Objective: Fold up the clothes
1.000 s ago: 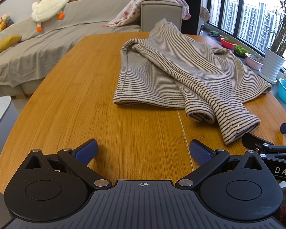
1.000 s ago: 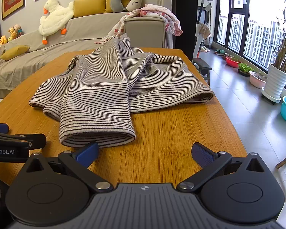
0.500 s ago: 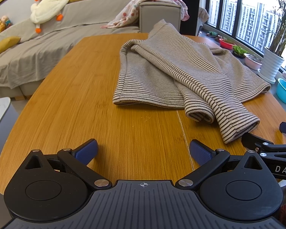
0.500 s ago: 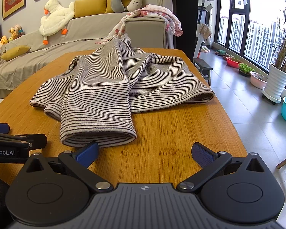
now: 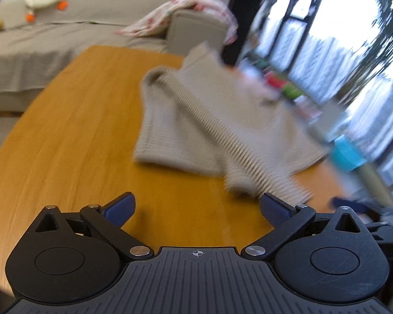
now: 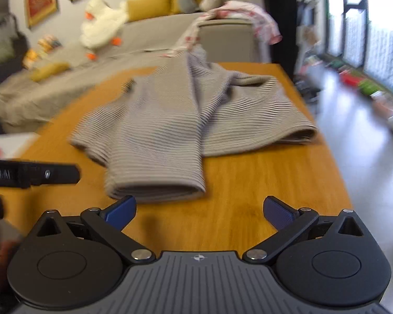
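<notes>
In the left wrist view, the left gripper (image 5: 196, 208) is seen with its jaws spread wide and nothing between them, held over the wooden table (image 5: 65, 130) just short of the striped garment (image 5: 209, 120). The garment is loosely heaped on the table, with one sleeve-like band reaching toward the gripper. The picture is heavily blurred, so the cloth edges cannot be read exactly; a grasp aimed from here could be misplaced.

In the right wrist view, the right gripper (image 6: 199, 210) is likewise shown agape and empty, its left finger close to the garment (image 6: 186, 120) at its nearest rolled cuff. Several layers are stacked there, so more than one could be pinched together. The left gripper (image 6: 34, 175) is seen beside the garment, and a collision between the two tools is judged possible.
</notes>
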